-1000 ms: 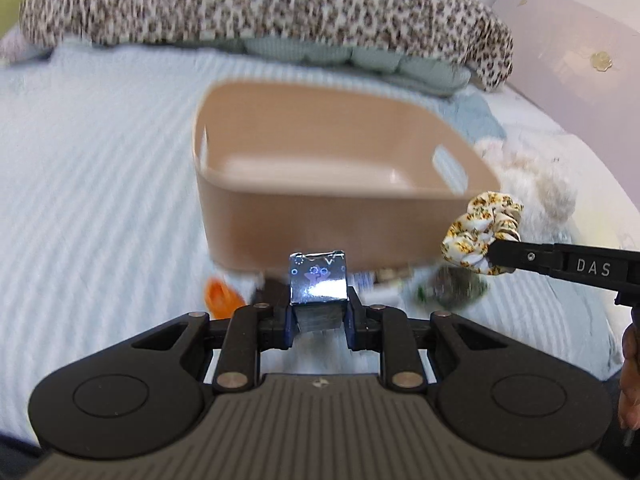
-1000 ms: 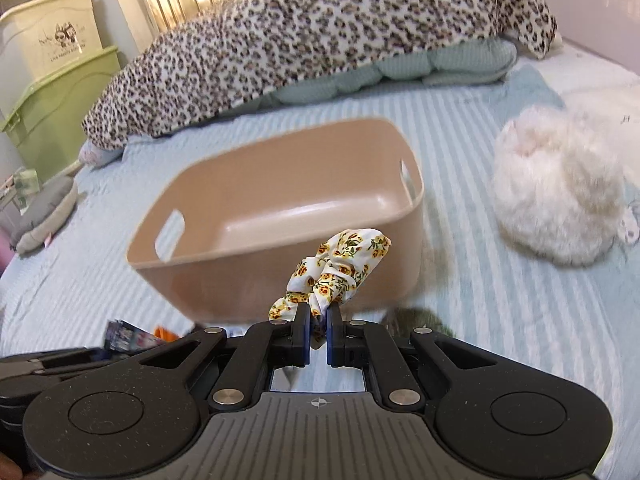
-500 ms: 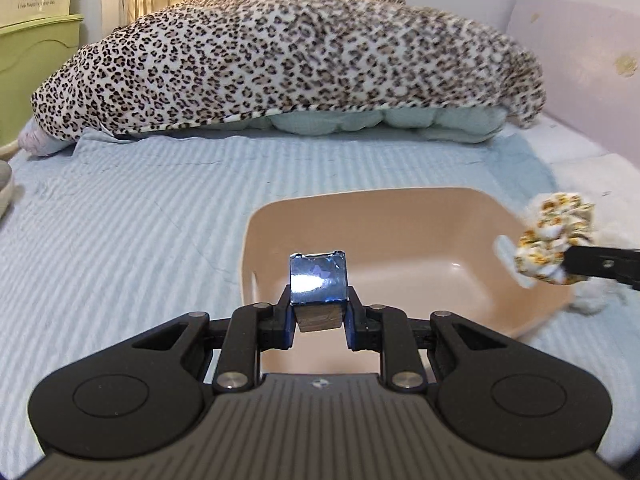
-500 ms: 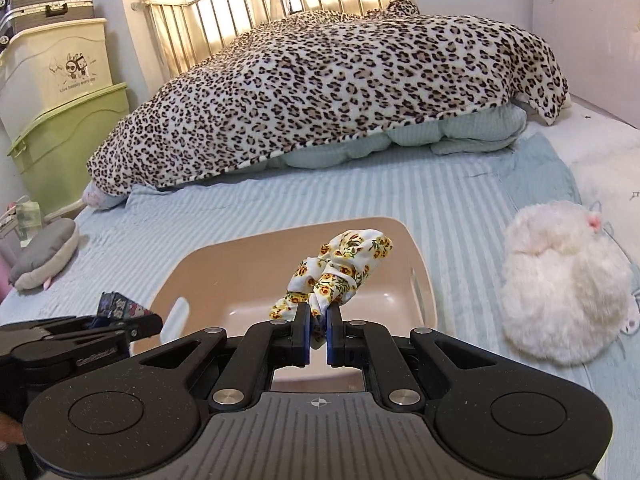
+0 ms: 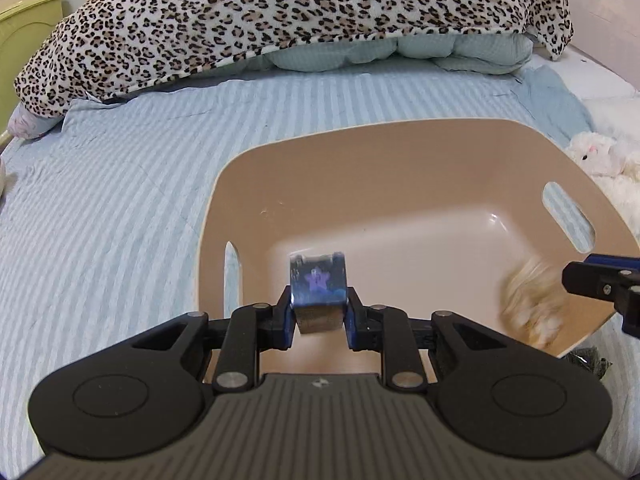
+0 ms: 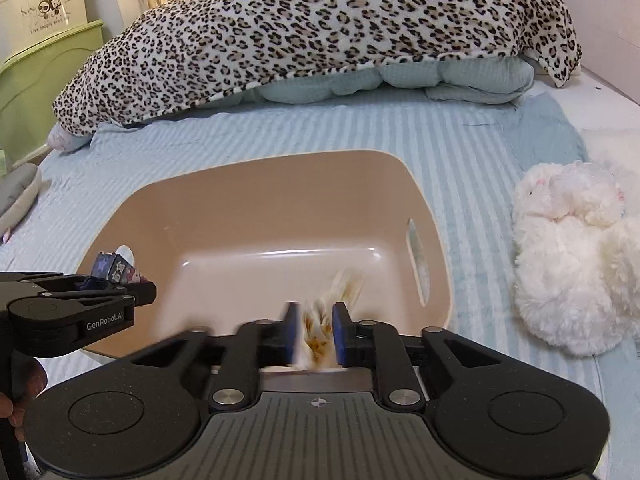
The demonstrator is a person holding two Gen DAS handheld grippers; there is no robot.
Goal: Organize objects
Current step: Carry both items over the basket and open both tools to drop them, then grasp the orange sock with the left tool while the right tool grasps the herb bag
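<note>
Left cam: my left gripper [image 5: 319, 316] is clamped on the little blue cube [image 5: 318, 280], over the tan bin [image 5: 400, 152]. Right cam: my right gripper [image 6: 314, 334] has its fingers apart, with the blurry floral scrunchie [image 6: 320, 328] loose between them above the bin.

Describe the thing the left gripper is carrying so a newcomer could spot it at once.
On the striped bed sits a tan bin. Over its near left side, the left gripper holds a small cube: shiny blue with a purple star, unlike the floral scrunchie.
</note>
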